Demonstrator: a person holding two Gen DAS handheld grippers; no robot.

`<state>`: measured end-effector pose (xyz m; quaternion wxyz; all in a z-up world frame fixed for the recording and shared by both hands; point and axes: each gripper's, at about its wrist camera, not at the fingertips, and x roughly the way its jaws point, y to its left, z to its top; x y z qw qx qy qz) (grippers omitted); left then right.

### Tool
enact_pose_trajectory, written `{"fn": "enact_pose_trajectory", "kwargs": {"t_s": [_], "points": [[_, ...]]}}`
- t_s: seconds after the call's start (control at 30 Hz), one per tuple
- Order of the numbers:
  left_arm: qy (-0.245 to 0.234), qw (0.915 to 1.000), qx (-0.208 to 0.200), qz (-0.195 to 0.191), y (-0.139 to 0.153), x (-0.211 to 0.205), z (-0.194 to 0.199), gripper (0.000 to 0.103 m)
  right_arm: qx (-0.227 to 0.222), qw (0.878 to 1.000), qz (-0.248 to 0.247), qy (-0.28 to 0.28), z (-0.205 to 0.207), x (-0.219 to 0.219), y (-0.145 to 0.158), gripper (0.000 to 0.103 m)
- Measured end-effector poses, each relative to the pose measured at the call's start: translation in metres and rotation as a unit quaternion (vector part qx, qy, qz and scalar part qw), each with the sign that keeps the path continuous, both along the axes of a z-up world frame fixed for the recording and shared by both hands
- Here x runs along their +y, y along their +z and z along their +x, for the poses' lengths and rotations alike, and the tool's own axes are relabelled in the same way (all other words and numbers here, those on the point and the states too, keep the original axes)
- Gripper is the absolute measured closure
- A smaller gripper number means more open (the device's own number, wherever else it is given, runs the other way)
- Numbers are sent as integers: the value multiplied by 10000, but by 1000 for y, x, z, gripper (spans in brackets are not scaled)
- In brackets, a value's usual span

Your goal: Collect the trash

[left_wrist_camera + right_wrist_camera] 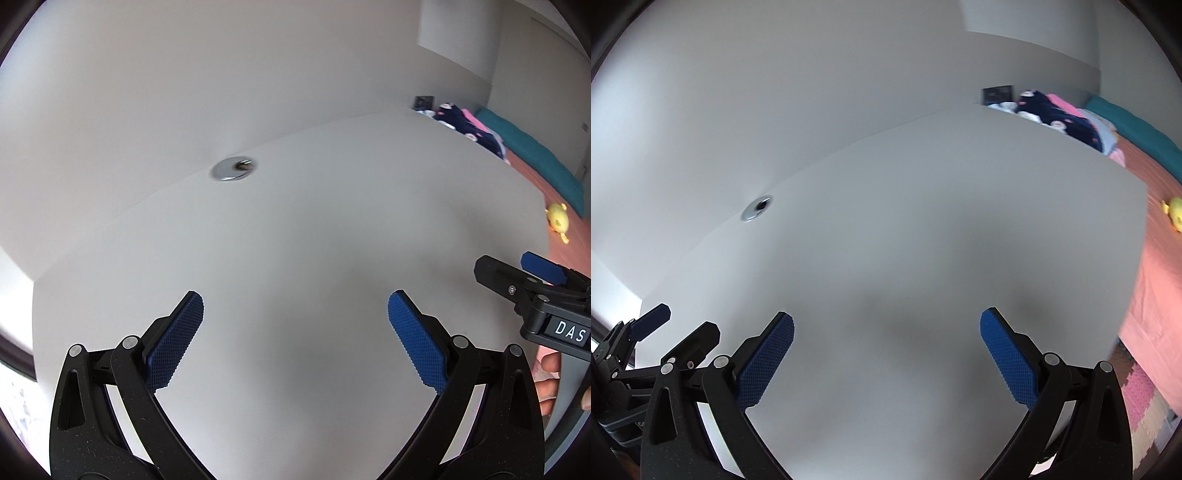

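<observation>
No trash shows in either view. My left gripper (295,306) is open and empty over a plain white tabletop (295,229). My right gripper (886,325) is open and empty over the same tabletop (905,229). The right gripper also shows at the right edge of the left wrist view (517,269). The left gripper also shows at the lower left of the right wrist view (676,325).
A round chrome cable grommet (233,168) (757,208) sits near the table's back edge by the white wall. Beyond the right edge lie a pink bed (1160,280), a teal pillow (535,155), dark patterned cloth (1056,114), a yellow plush toy (558,218) and foam floor mats (1145,406).
</observation>
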<state>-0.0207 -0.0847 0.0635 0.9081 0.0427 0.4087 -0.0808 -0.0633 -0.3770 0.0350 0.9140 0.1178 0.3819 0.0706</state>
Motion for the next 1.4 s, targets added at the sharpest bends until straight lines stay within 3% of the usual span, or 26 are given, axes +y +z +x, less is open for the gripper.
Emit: {"fn": "enact_pose_trajectory", "kwargs": {"t_s": [0.27, 0.53, 0.83, 1.07, 1.4], "points": [[501, 9986, 189, -45, -19, 64, -11, 6, 177, 9990, -58, 400, 5, 63, -17, 3], [727, 9967, 304, -206, -35, 94, -15, 6, 234, 9981, -280, 495, 8, 95, -30, 3], [787, 9955, 433, -295, -45, 102, -14, 6, 214, 9968, -670, 368, 13, 108, -40, 2], [797, 9955, 503, -33, -48, 95, -13, 6, 306, 9943, -988, 260, 15, 114, -41, 2], [796, 9954, 523, 66, -48, 93, -12, 6, 310, 9943, -992, 243, 16, 113, -42, 2]]}}
